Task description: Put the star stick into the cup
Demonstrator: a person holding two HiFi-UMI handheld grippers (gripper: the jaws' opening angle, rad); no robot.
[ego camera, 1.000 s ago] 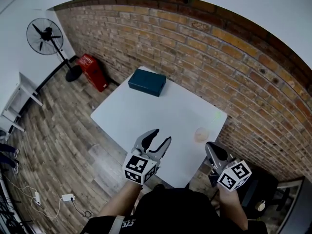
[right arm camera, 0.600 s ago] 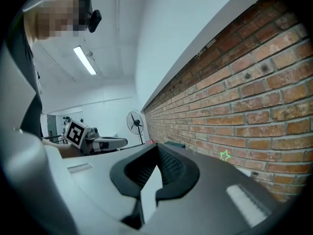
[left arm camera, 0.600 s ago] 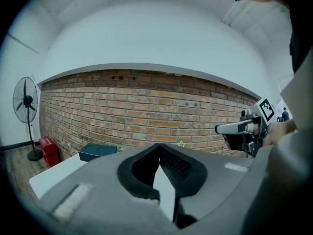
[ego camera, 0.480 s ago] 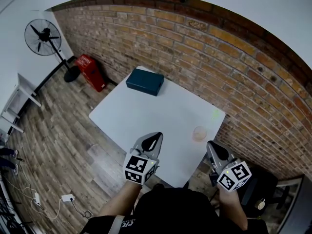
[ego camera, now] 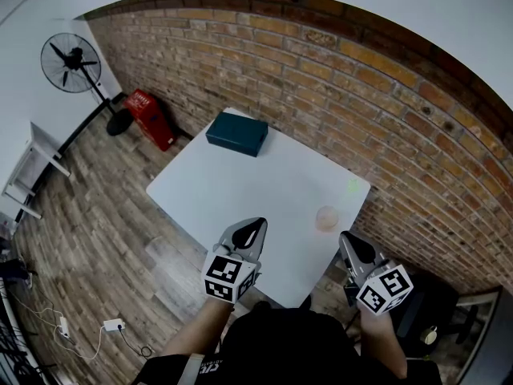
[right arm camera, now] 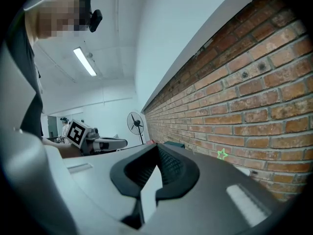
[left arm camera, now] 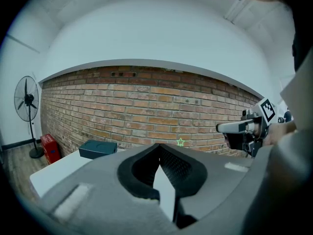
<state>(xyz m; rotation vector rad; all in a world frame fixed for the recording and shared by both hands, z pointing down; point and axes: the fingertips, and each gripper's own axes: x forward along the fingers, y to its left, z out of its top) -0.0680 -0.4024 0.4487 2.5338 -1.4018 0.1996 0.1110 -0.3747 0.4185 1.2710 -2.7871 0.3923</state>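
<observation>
Green and very small, the star stick (ego camera: 353, 187) is hard to read from the head view: only a faint mark on the white table (ego camera: 264, 175) near its far right corner, close under the brick wall (ego camera: 361, 95). The left gripper view shows its star outline (left arm camera: 180, 142) against the bricks just past the jaws, and the right gripper view shows the same (right arm camera: 222, 154). Neither view shows the shaft, nor whether the stick lies flat or leans on the wall. The cup (ego camera: 326, 217) is pale and see-through, little more than a pinkish smudge near the table's right edge, closer to the person than the stick and apart from it. The table's near corner is cut off by the person's dark clothing. A teal box (ego camera: 237, 133) sits at the far left corner. The left gripper (ego camera: 258, 223) hangs over the near part of the table with its jaws pressed together tip to tip and nothing between them. The right gripper (ego camera: 345, 237) is by the right edge, just this side of the cup, with its jaws likewise closed and empty. Neither gripper touches the stick or the cup.
</observation>
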